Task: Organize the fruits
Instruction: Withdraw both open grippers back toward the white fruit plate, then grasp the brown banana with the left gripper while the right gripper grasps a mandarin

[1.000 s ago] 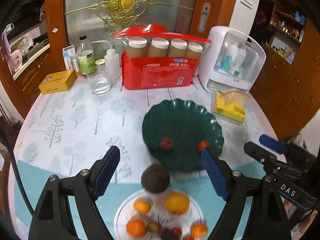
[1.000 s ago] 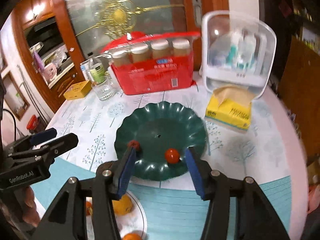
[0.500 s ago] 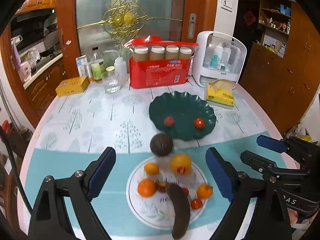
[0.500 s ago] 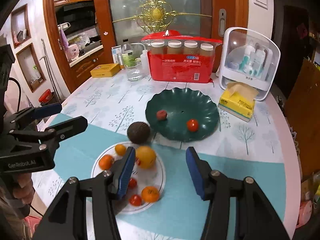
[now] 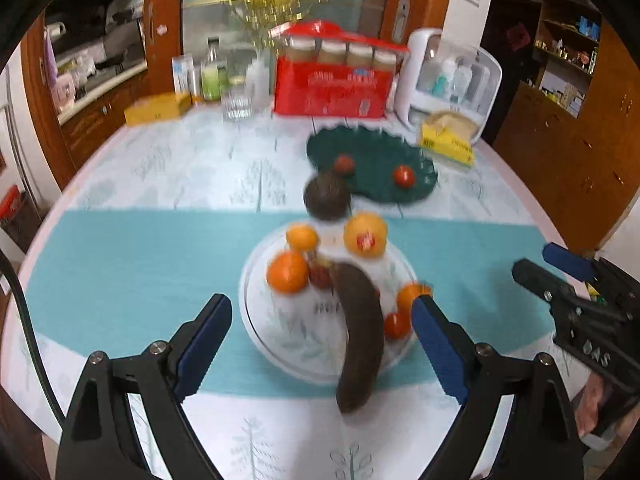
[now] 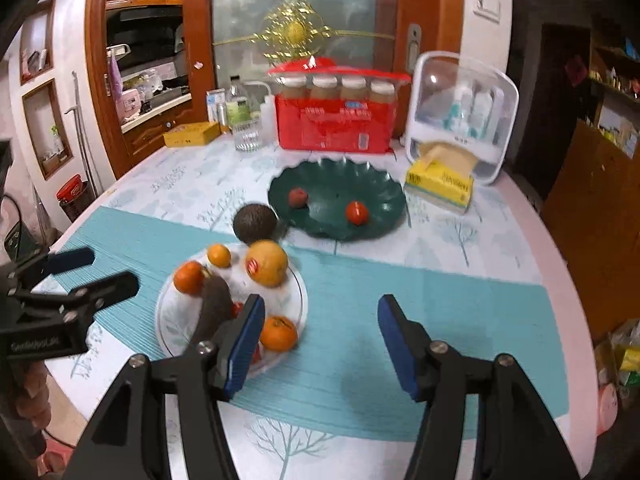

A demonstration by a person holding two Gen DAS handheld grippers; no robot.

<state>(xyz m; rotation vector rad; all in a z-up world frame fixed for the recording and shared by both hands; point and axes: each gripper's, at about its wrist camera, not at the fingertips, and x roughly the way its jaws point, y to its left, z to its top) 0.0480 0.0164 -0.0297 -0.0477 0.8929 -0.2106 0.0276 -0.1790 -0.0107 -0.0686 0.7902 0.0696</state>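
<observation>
The fruits sit in two dishes on the bench (image 6: 460, 248). A white plate (image 5: 280, 336) on the teal band of the cloth holds a large orange (image 5: 365, 234) with a red sticker, a small orange (image 5: 302, 237), a mandarin (image 5: 287, 272), a dark brown banana (image 5: 360, 332) whose near end hangs over the plate's rim, another mandarin (image 6: 278, 333) and small red fruits, blurred. An avocado (image 6: 255, 223) lies on the cloth between this plate and the green scalloped dish (image 6: 380, 196), touching neither clearly. In the green dish lie a red tomato (image 6: 356, 212) and a darker red fruit (image 6: 298, 197), well apart.

The left gripper (image 5: 322, 344) hovers above the near side of the white plate, its fingers spread wide with nothing between the pads. The right gripper (image 6: 320, 340) hangs over the teal cloth just right of the plate; its jaws are opening and empty.

Behind the green dish stand a red box of jars (image 6: 338, 120), a white cabinet with bottles (image 6: 464, 112), a yellow tissue pack (image 6: 440, 186), a glass (image 6: 246, 136) and a yellow tin (image 6: 192, 134)
</observation>
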